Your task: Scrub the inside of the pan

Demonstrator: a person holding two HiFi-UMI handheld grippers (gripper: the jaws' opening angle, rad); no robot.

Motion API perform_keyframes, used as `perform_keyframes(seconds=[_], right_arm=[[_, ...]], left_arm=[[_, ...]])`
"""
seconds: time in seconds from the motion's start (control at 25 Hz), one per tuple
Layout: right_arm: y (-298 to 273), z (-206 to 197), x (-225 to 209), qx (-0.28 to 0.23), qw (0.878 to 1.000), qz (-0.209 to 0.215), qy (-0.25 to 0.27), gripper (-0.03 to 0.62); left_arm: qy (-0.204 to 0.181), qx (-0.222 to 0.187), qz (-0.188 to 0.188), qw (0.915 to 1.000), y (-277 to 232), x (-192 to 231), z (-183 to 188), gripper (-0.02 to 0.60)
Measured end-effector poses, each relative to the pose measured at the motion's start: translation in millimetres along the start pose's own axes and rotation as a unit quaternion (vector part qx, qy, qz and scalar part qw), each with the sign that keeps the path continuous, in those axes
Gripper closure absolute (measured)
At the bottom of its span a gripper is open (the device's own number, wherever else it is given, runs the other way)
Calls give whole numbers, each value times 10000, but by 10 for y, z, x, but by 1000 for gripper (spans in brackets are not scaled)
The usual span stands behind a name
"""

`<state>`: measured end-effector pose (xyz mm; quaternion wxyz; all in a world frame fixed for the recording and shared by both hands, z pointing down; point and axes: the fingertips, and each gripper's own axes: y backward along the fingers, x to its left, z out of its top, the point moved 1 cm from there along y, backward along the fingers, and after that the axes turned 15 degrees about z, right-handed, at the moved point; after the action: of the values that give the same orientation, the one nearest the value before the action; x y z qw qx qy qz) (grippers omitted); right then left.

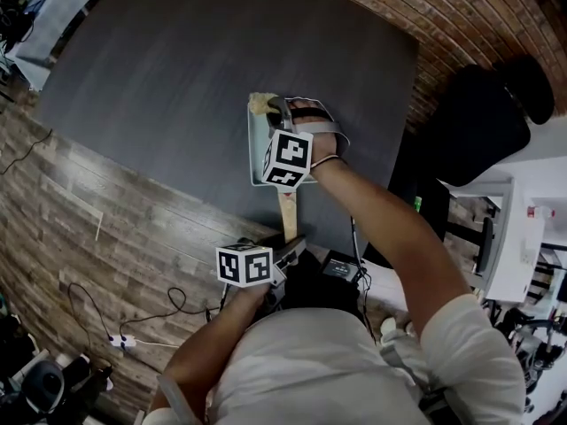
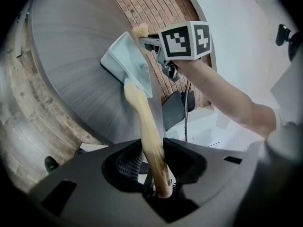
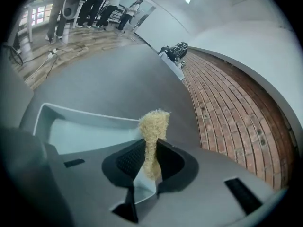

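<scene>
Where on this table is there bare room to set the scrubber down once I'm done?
The dark grey table lies bare left of and beyond the pale square pan. Crowded at the near edge: the left tool grips the wooden handle, and the right tool holds the tan fibre scrubber at the pan's far corner.

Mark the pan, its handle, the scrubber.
Pale square pan (image 3: 83, 134): right gripper view, inner floor.
Wooden pan handle (image 2: 145, 122): left gripper view, mid shaft.
Beige fibrous scrubber (image 3: 154, 124): right gripper view, upper tuft.
</scene>
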<state>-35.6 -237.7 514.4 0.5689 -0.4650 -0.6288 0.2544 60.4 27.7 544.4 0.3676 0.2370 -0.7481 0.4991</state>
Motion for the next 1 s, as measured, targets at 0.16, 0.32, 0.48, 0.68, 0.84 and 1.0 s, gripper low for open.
perform_keyframes(seconds=[0.16,0.32,0.48,0.68,0.84,1.0], right_arm=[[-124,-2,12,177,9998,-92,13,513],[-242,-57,51,442,9990,-87,67,514],[-317,-61,167,576,9981,13,218,514],[-378,-72,213,635,9976,156,210,514],[-412,-113,270,738,9960,425,261,514],[-442,-138,324,833,9940,642,314,514]], left_arm=[[-16,49,-26,10000,0,-4,-7,454],[-44,78,-38,10000,10,-5,-3,454],[-54,93,-32,9999,24,6,-9,454],[-69,96,-19,9999,23,11,-7,454],[-74,83,-32,9999,16,4,-10,454],[-72,61,-33,9999,16,-1,-7,454]])
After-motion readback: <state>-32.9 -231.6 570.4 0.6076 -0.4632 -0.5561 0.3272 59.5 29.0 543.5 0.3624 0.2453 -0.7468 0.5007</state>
